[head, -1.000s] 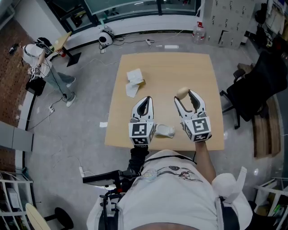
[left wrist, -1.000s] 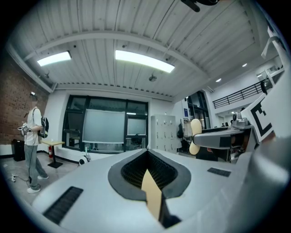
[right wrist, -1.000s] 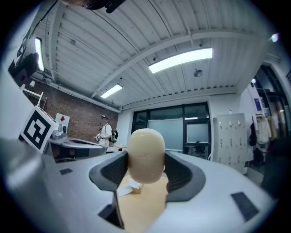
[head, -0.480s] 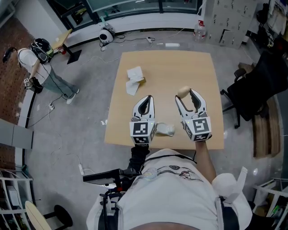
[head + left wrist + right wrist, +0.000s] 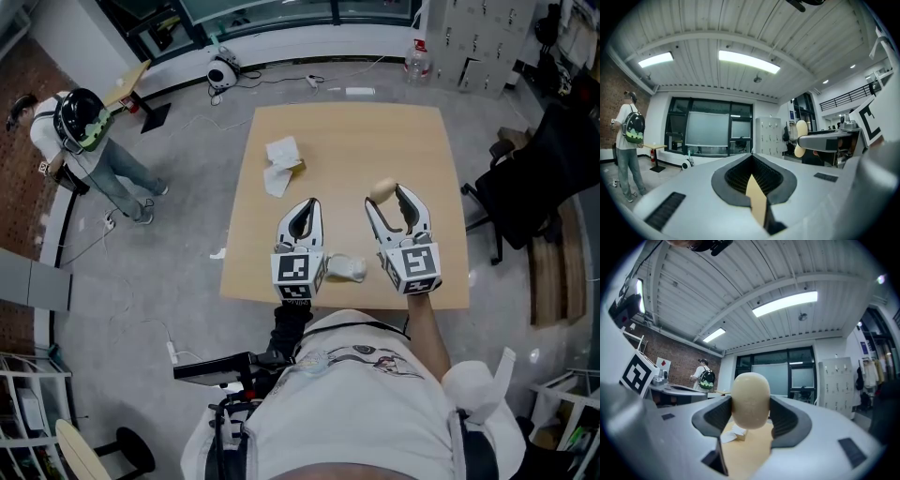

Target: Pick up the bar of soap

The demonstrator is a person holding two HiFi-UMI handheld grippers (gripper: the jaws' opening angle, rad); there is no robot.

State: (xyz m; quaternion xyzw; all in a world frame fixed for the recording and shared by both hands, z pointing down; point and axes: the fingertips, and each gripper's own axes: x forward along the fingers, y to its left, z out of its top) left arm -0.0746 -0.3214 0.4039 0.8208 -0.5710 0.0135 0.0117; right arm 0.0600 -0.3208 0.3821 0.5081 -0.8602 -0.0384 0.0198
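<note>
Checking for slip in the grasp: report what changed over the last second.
Only the bystander turned on the spot. The right gripper still clamps the soap above the table, the left gripper stays shut and empty, and the paper has not moved.

I'm in what looks like a lab or office workroom. The floor [image 5: 178, 225] is bare grey concrete with cables [image 5: 272, 84] trailing across it. Grey lockers [image 5: 473, 37] stand against one wall, another wall [image 5: 679, 359] is brick, and big dark-framed windows [image 5: 708, 133] fill the far side. Strip lights [image 5: 747, 62] run along a ribbed ceiling. A plain wooden table [image 5: 347, 141] stands alone, with an office chair [image 5: 530, 183] beside it.
</note>
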